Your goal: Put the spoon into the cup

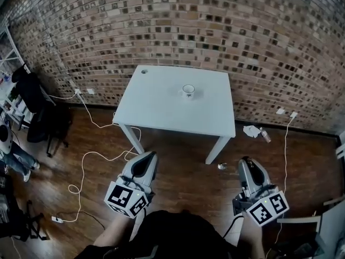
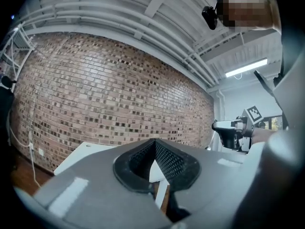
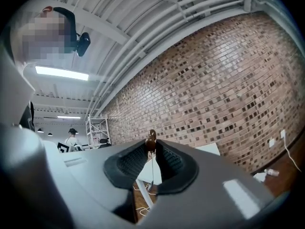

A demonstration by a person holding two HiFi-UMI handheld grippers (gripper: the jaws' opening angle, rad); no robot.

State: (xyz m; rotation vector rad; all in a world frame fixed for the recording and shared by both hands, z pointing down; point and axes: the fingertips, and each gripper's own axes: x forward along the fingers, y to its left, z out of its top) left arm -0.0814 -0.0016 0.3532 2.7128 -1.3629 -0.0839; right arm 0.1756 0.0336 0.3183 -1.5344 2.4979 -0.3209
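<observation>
Industrial lab space: brick wall [image 1: 215, 26], ceiling pipes [image 2: 119, 13], metal rack [image 3: 97, 128]

A white table [image 1: 161, 109] stands before a brick wall [image 1: 178, 20]; a white cable [image 1: 82, 169] trails across the wooden floor [image 1: 183, 182].

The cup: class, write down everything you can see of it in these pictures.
The cup is small and white, apparently ceramic, with a round open mouth and a dark marking on its side. It stands upright on the white table, in the half nearer the brick wall, right of centre. Nothing else touches it. Whether a saucer lies under it, and any handle or contents, are too small to tell.
</observation>
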